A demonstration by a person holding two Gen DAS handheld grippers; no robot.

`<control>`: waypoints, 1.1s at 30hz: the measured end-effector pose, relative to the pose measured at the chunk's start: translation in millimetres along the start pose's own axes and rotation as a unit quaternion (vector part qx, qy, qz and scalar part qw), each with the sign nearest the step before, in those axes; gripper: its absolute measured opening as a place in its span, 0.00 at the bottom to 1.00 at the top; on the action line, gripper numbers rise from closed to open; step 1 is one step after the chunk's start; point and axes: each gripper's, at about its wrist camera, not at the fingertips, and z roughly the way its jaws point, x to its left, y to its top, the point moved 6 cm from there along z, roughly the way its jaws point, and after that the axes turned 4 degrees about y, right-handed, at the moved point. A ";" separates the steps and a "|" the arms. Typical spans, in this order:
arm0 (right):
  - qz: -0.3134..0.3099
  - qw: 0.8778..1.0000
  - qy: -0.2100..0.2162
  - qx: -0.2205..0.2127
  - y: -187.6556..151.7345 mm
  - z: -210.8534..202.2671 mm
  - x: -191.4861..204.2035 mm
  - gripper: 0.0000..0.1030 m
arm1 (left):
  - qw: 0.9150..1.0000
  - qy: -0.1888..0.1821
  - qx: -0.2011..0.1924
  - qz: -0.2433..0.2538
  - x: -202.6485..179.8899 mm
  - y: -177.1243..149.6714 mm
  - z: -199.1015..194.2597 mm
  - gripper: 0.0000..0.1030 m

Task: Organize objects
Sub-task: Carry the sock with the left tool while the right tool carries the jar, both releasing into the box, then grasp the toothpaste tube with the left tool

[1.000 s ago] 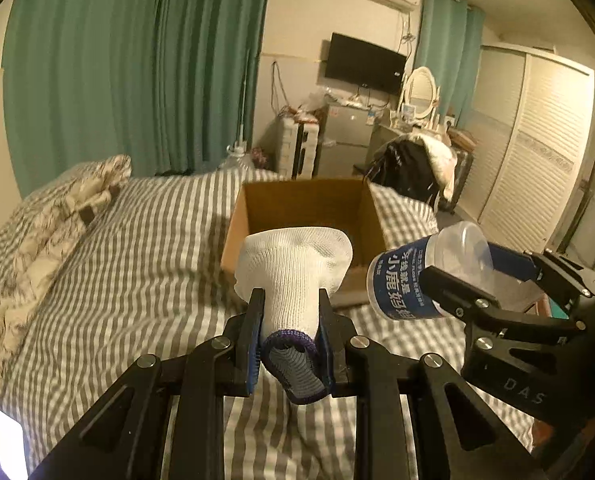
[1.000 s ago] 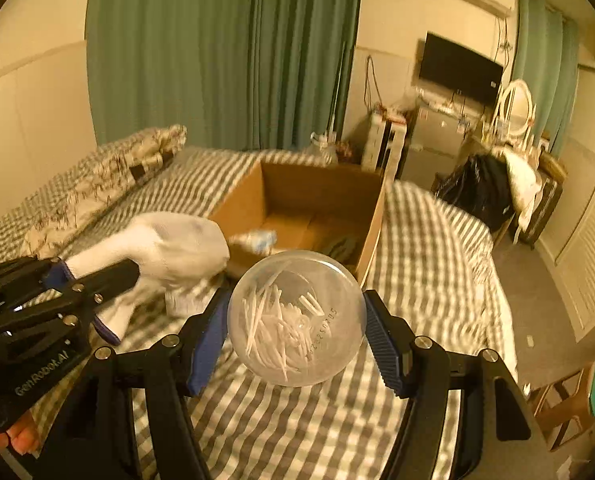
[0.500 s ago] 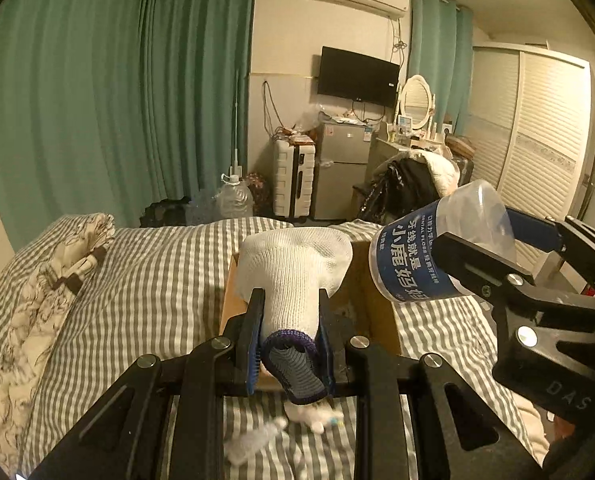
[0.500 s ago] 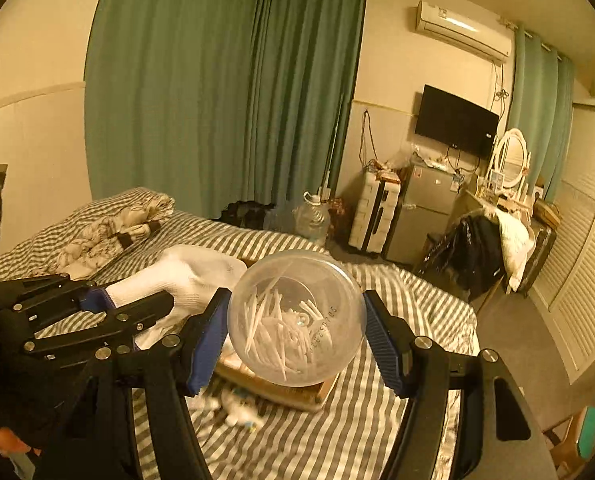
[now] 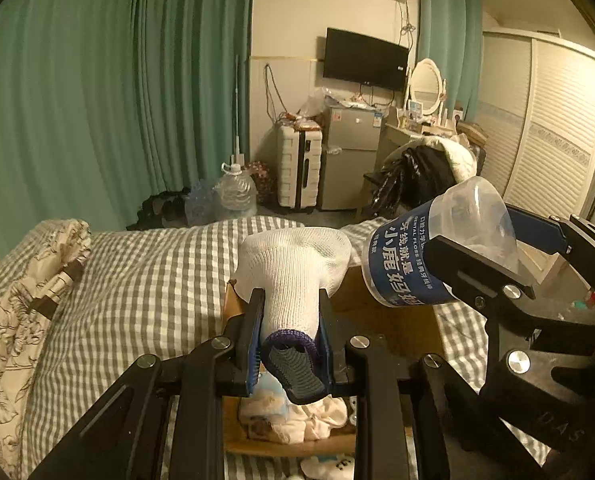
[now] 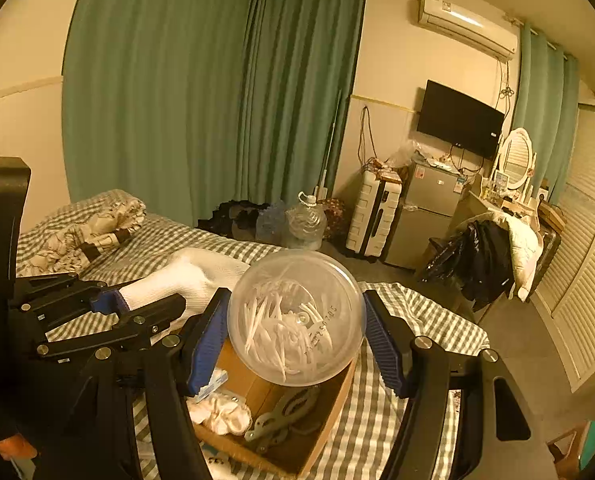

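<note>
My left gripper is shut on a white knit glove with a purple cuff, held above the cardboard box. The glove also shows in the right wrist view. My right gripper is shut on a clear jar of dental floss picks with a blue label, held over the box. The box holds white cloth items and grey pliers.
The box sits on a grey checked bed with a floral pillow at the left. Small white items lie on the bed in front of the box. Beyond the bed stand water jugs, a suitcase and a fridge.
Both grippers have risen and tilted up, and moved in over the box. The box now sits low under the grippers, its contents in sight. Both grips are unchanged.
</note>
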 end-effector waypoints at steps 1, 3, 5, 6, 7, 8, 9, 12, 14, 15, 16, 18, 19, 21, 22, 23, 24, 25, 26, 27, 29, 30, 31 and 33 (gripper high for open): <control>0.001 1.000 0.002 0.003 -2.7 8.4 -0.2 0.63 | 1.000 -0.001 0.003 -0.001 1.0 -1.6 4.6 0.23; 0.003 1.000 0.005 0.010 -6.5 22.9 -0.7 0.63 | 1.000 -0.002 0.013 0.000 1.0 -6.8 19.3 0.23; 0.006 1.000 0.008 0.019 -13.5 38.5 -1.5 0.63 | 1.000 0.000 0.023 0.000 1.6 -13.0 31.7 0.23; 0.007 1.000 0.009 0.024 -17.2 45.9 -2.1 0.63 | 1.000 0.000 0.029 -0.001 2.3 -17.2 39.7 0.23; 0.010 0.999 0.009 0.029 -22.2 54.2 -4.6 0.63 | 0.999 -0.001 0.034 -0.002 2.8 -19.8 45.0 0.23; 0.012 0.999 0.010 0.034 -26.0 61.0 -5.9 0.63 | 0.999 -0.003 0.038 -0.003 3.6 -23.4 50.7 0.23; 0.016 0.999 0.011 0.038 -29.5 66.5 -7.8 0.63 | 0.999 -0.007 0.041 -0.002 3.3 -26.9 55.6 0.23; 0.028 0.998 0.012 0.057 -42.4 84.6 -14.4 0.63 | 0.998 -0.019 0.056 0.002 2.4 -38.9 68.7 0.23; 0.030 0.998 0.006 0.061 -48.6 87.9 -17.1 0.63 | 0.998 -0.020 0.063 0.001 3.1 -44.3 73.6 0.25; 0.033 0.998 0.003 0.058 -50.1 87.7 -18.7 0.63 | 0.998 -0.022 0.065 -0.001 3.8 -46.4 74.5 0.26; 0.038 0.998 0.004 0.052 -49.4 86.6 -21.8 0.64 | 0.998 -0.022 0.066 -0.002 3.5 -46.9 73.9 0.27; 0.043 0.998 0.007 0.045 -47.2 81.2 -24.9 0.72 | 0.998 -0.021 0.062 -0.002 4.6 -47.5 68.3 0.48; 0.044 0.998 0.004 0.039 -44.6 74.4 -24.5 0.78 | 0.998 -0.018 0.057 -0.002 4.6 -46.6 63.7 0.56; 0.042 0.999 0.000 0.028 -38.6 60.7 -25.6 0.78 | 0.999 -0.011 0.037 -0.008 6.6 -40.3 46.8 0.73; 0.042 0.999 -0.002 0.024 -35.3 53.6 -25.1 0.79 | 0.999 -0.010 0.030 -0.009 6.2 -37.0 38.7 0.75; 0.041 0.999 -0.003 0.021 -32.5 46.9 -25.0 0.79 | 1.000 -0.010 0.022 -0.010 6.7 -33.5 29.0 0.78; 0.041 0.999 -0.006 0.018 -29.1 39.1 -24.8 0.80 | 1.000 -0.008 0.015 -0.010 7.5 -30.3 17.6 0.82; 0.039 0.999 -0.009 0.011 -24.1 26.3 -24.8 0.80 | 1.000 -0.005 0.010 -0.008 8.6 -27.4 8.9 0.83; 0.038 0.999 -0.011 0.008 -21.1 17.4 -23.6 0.81 | 1.000 0.000 0.000 -0.006 9.6 -23.7 -6.0 0.86; 0.036 0.999 -0.012 0.004 -18.0 7.2 -21.9 0.82 | 1.000 0.004 -0.007 -0.004 10.7 -20.9 -15.6 0.89; 0.033 0.999 -0.017 -0.006 -10.3 -17.9 -19.1 0.85 | 1.000 0.010 -0.022 -0.002 14.0 -15.4 -37.4 0.90; 0.030 0.999 -0.019 -0.011 -6.2 -32.4 -16.6 0.85 | 0.999 0.011 -0.030 -0.001 16.0 -12.9 -51.7 0.90; 0.027 0.999 -0.021 -0.015 -2.0 -44.7 -14.9 0.85 | 0.999 0.012 -0.035 -0.002 18.5 -11.1 -61.7 0.90; 0.021 0.999 -0.023 -0.021 2.6 -66.1 -9.9 0.86 | 0.999 0.013 -0.048 -0.004 25.1 -8.3 -85.4 0.91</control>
